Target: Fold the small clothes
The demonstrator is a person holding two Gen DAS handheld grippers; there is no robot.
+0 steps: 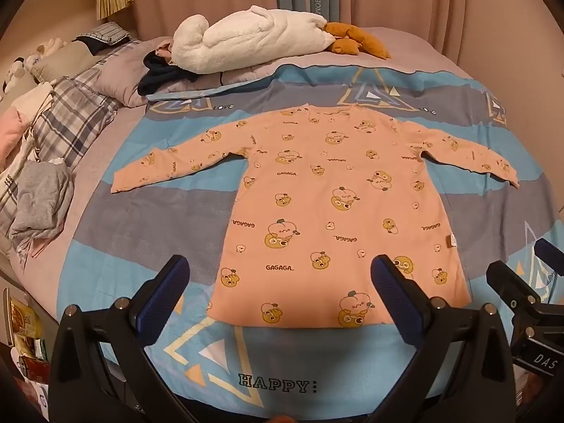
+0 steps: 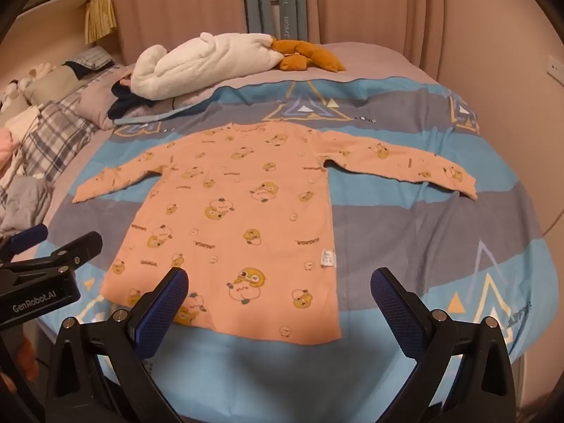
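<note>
Pink curtains back the bed [image 1: 105, 218], where the peach long-sleeved top [image 1: 328, 204] lies flat mid-quilt. My left claw [image 1: 278, 282] and right claw [image 2: 278, 292] gape empty above its near hem; pinching quilt [image 2: 405, 218] too would drag everything.

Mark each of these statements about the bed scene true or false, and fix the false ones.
1. The peach long-sleeved shirt with cartoon prints lies flat with both sleeves spread out. True.
2. The left gripper has its jaws clamped on the shirt's hem. False: its jaws stand wide open above the hem and hold nothing.
3. A white plush toy lies beyond the shirt's collar, at the far end of the bed. True.
4. The shirt rests on a plain white sheet. False: it rests on a blue and grey striped bedcover with triangle prints.
5. The right gripper is open and empty. True.
</note>
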